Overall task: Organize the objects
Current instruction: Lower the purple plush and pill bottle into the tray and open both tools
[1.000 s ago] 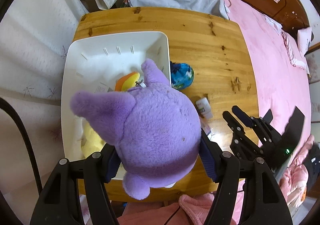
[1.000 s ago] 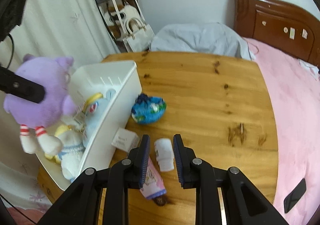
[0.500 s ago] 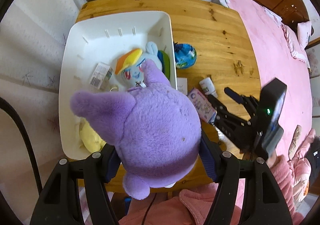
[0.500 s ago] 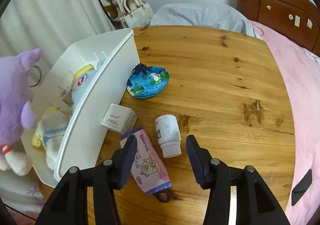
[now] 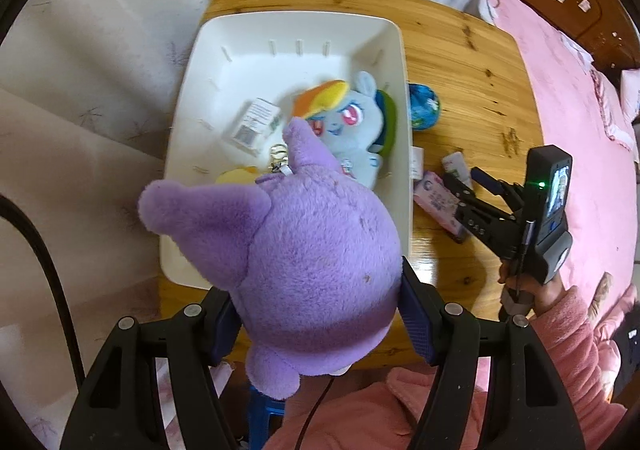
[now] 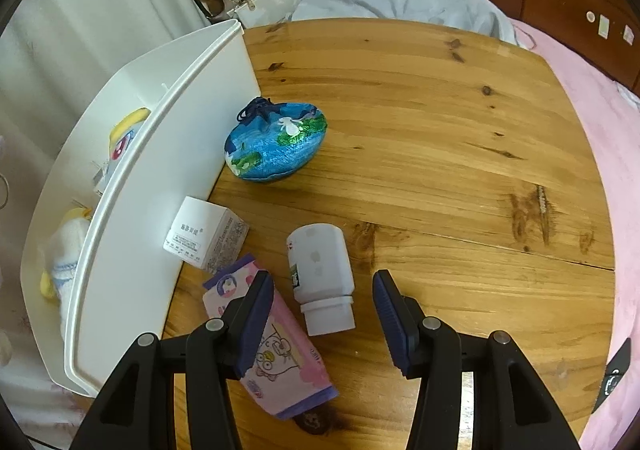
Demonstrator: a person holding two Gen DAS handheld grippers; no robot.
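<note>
Left gripper (image 5: 320, 306) clamps a purple plush toy (image 5: 304, 266) by both sides, held above the near end of a white bin (image 5: 304, 20). The bin sits along the left edge of the wooden table (image 5: 472, 62). Inside: blue pony plush (image 5: 356, 126), small white box (image 5: 256, 124). Outside its right wall: blue pouch (image 5: 425, 112), white bottle (image 5: 456, 166), pink tissue pack (image 5: 436, 202). Right gripper (image 5: 468, 180), jaws apart, over the bottle near the right edge.
</note>
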